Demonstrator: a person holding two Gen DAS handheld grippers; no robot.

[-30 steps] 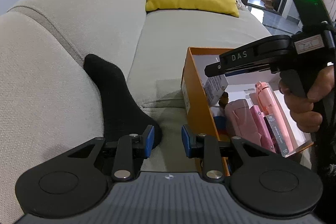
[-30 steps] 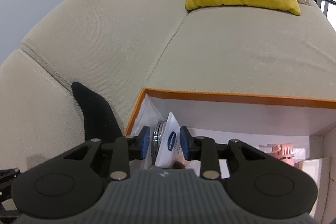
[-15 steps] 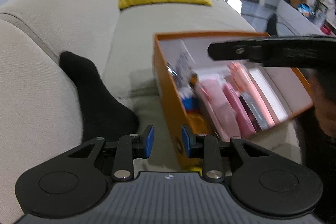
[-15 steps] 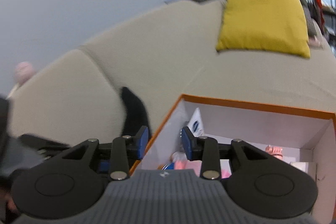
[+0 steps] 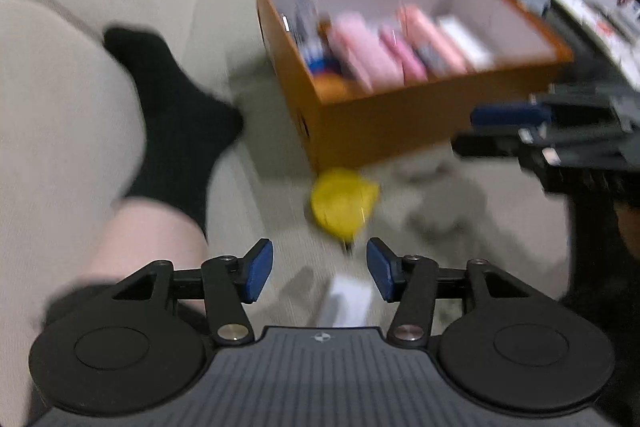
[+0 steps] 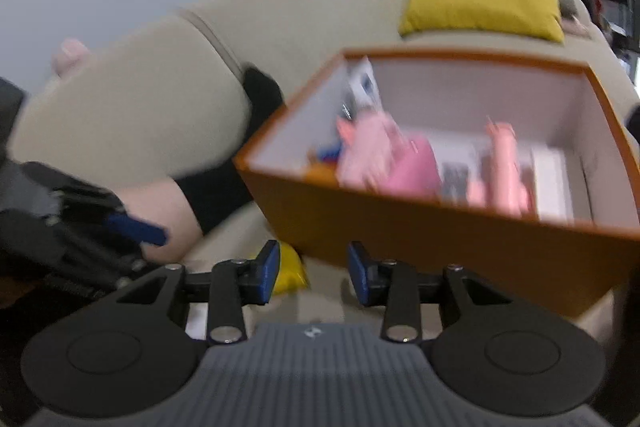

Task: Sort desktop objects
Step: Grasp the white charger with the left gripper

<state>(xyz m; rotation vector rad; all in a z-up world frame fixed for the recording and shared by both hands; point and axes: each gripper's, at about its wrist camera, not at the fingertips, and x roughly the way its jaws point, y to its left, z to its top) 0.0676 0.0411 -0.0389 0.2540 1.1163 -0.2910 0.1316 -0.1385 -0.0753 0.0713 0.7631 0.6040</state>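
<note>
Item: flat yellow rounded object (image 5: 343,202), on sofa seat just below near corner of orange cardboard box (image 5: 400,115). Lies straight ahead of left claw (image 5: 319,270), jaws opening, nothing between. Right claw (image 6: 313,271) part-open, empty, farther off; left nearer.

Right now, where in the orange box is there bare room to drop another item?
The orange box is bare along its back, between the far white wall and the row of pink items, and in the right end beyond the white flat box. Its left end and front are crowded. Both claws, left claw opening, hold nothing.
</note>
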